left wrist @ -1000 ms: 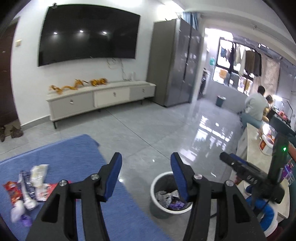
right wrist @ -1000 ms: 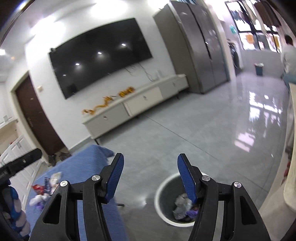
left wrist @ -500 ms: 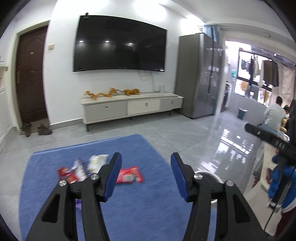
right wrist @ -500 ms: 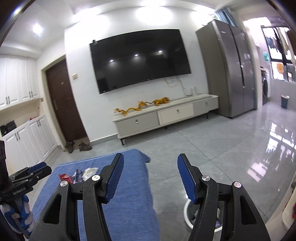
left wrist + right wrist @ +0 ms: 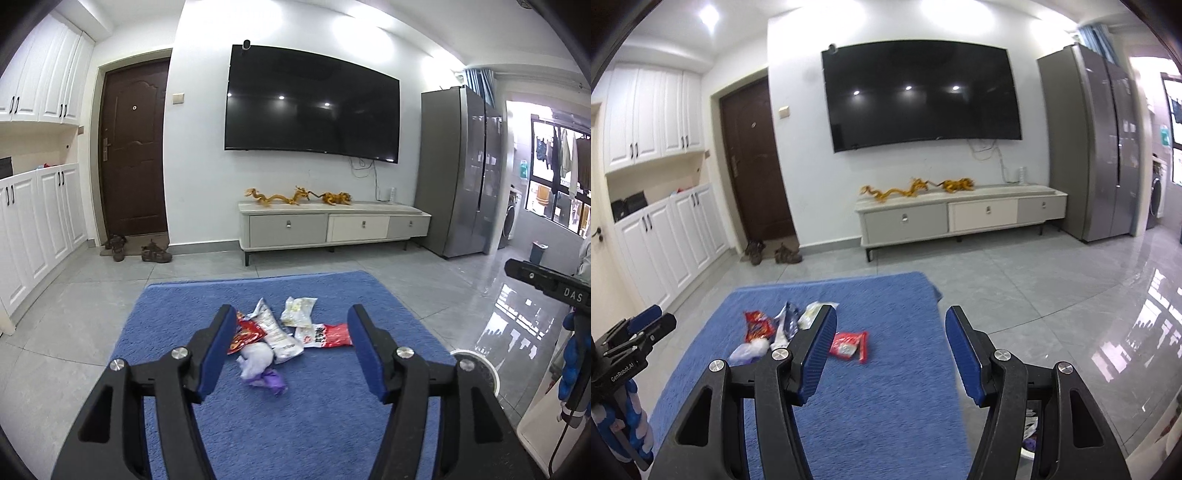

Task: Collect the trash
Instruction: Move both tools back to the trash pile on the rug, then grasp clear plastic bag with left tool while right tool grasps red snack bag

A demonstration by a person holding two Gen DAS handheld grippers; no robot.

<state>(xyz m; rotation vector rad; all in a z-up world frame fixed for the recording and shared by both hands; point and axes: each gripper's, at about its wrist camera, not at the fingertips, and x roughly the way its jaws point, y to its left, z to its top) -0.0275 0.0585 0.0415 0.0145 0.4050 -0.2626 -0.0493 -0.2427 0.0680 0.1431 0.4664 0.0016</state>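
Note:
Several pieces of trash lie on a blue rug (image 5: 295, 413): a red wrapper (image 5: 328, 335), white wrappers (image 5: 273, 328), a crumpled white and purple piece (image 5: 258, 363). My left gripper (image 5: 291, 350) is open and empty above the rug, facing the pile. My right gripper (image 5: 891, 354) is open and empty; the red wrapper (image 5: 849, 345) and the other wrappers (image 5: 764, 328) lie ahead to its left. The white trash bin's rim (image 5: 480, 369) shows at the rug's right edge, and part of the bin (image 5: 1030, 428) shows behind the right finger.
A TV cabinet (image 5: 332, 229) stands against the far wall under a wall TV. A grey fridge (image 5: 458, 192) is at right, white cupboards (image 5: 37, 229) at left. Shoes (image 5: 136, 247) lie by the brown door. Grey tiled floor surrounds the rug.
Both grippers have swung left, away from the trash bin, and now face the trash pile on the rug. Both stay open and empty.

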